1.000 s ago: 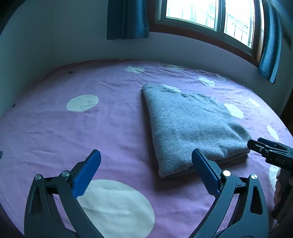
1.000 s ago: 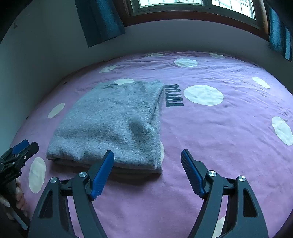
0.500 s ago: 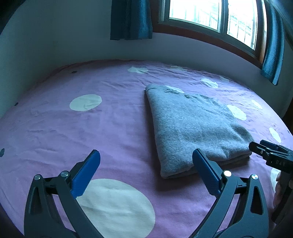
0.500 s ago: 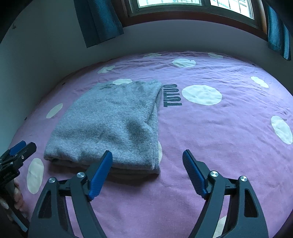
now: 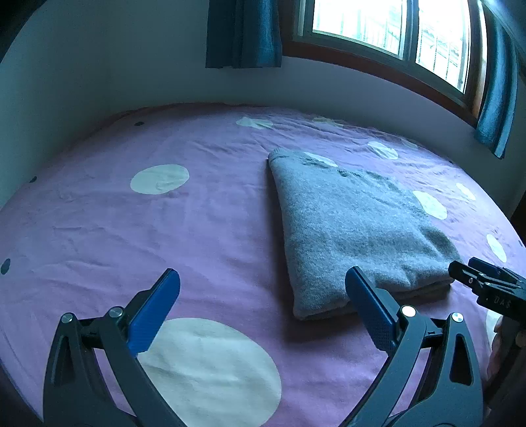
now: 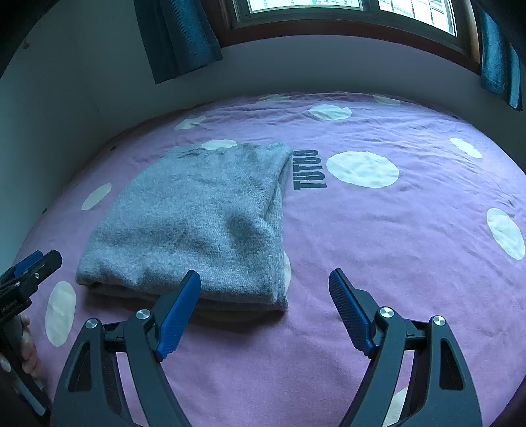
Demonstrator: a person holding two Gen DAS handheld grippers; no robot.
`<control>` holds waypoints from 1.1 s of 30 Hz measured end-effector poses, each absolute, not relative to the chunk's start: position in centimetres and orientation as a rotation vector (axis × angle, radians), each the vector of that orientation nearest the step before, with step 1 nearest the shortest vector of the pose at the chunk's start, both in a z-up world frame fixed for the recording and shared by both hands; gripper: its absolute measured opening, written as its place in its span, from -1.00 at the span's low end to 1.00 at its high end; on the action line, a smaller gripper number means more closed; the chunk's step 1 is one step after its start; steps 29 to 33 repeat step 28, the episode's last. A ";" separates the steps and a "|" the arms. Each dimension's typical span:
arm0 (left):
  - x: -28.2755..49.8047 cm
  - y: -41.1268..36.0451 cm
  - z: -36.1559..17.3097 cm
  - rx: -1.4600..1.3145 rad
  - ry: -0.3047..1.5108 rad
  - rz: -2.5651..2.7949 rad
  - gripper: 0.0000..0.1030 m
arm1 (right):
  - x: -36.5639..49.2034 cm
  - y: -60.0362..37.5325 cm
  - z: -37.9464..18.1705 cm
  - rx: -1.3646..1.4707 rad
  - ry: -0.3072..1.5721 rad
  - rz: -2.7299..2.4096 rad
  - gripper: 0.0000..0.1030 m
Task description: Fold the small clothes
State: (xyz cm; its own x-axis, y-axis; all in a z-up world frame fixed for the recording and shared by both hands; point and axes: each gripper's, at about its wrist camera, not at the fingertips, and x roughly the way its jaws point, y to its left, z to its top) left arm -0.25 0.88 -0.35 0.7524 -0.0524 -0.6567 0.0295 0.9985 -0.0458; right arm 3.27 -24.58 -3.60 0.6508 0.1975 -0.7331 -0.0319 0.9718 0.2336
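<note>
Almost nothing has moved since a second ago: the right gripper (image 6: 264, 282) has just opened its jaws a little wider, with nothing between them, and both tools hang in the same spots above the bed. Its two blue pads are spread far apart over the purple bed sheet (image 6: 394, 246). One pad sits in front of the near edge of the gray sweater (image 6: 197, 223), but it does not pinch it. The left gripper (image 5: 263, 282) is spread wide too, with only the sheet between its pads. Its right pad shows in front of the near corner of the sweater, and I cannot tell if it touches the cloth. The sweater is folded into a flat, neat pile and lies on the bed between the two tools, a bit toward the wall. The sheet has big white dots (image 5: 160, 179) on it and the dark word TUTUO (image 6: 310, 170) printed just beside the sweater's far right corner. Behind the bed are a gray wall, a bright window (image 5: 388, 29) and dark blue curtains (image 5: 243, 33). A bit of the person's hand (image 6: 28, 348) shows at the left edge, holding the other tool's handle.
</note>
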 end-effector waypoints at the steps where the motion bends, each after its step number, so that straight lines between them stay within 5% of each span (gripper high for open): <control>1: -0.3 0.9 -0.4 -0.032 0.719 -0.044 0.95 | 3.2 -24.5 -3.6 0.208 0.854 0.130 0.54; 33: 3.1 6.7 0.6 -0.010 0.705 0.044 0.95 | 4.7 -30.4 -2.9 0.247 0.850 0.051 0.55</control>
